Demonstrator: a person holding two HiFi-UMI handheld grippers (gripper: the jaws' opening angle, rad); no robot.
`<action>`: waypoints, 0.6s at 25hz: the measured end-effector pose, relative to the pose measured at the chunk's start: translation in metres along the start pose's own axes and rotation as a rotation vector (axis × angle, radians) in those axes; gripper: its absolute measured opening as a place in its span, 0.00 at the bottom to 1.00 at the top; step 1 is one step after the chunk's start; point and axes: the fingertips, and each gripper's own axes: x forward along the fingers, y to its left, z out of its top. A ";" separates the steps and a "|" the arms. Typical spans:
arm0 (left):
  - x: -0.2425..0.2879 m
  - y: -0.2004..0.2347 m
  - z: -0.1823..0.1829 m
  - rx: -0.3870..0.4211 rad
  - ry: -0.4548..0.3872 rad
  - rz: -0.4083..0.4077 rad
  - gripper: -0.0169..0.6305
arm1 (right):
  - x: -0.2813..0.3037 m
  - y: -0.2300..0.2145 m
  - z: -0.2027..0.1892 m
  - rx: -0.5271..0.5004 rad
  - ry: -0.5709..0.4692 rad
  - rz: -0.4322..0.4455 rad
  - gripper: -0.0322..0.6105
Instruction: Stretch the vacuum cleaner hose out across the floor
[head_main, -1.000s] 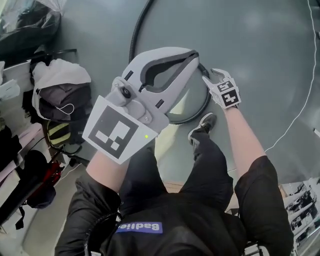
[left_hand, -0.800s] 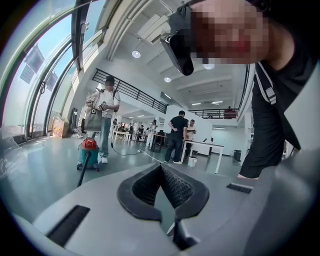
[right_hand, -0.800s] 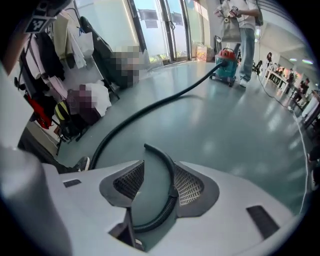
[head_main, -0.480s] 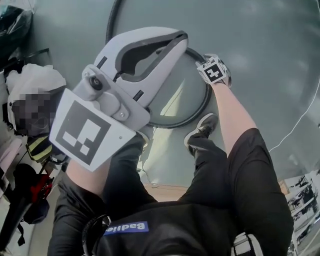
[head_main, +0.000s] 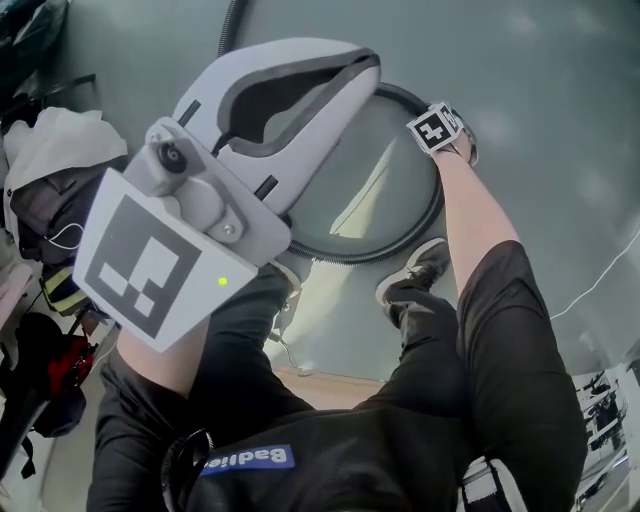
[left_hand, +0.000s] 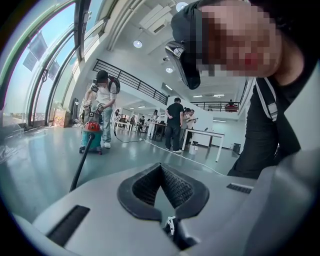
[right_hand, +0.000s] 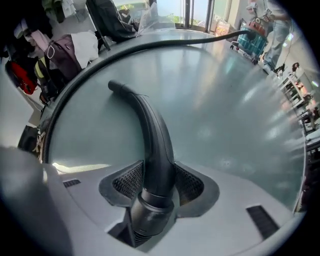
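Between the right claw's (right_hand: 160, 166) jaws sits the stiff curved end of the hose (right_hand: 152, 127), clamped firmly. Ahead of this claw the ribbed part lies in a loop on the floor (right_hand: 230, 110), and the person's shoe (head_main: 424, 264) is just beside the loop. Left of the claw are bags (right_hand: 67, 50). The left claw (left_hand: 161, 166) is up in the air, jaws together on nothing, and far ahead of it stands the vacuum (left_hand: 91, 134) with people near.

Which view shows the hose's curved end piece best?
Right gripper view: the curved end piece sits clamped in the right gripper. Head view shows only the ribbed hose loop; left gripper view, none of it.
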 end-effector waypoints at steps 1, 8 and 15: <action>-0.004 0.002 -0.001 -0.003 0.009 0.007 0.02 | 0.000 -0.002 -0.003 0.003 0.020 -0.006 0.33; -0.042 0.005 0.056 -0.025 -0.024 0.083 0.02 | -0.090 -0.007 0.027 0.027 -0.046 -0.070 0.33; -0.093 -0.039 0.170 -0.048 -0.035 0.106 0.02 | -0.244 0.013 0.042 0.073 -0.127 -0.114 0.33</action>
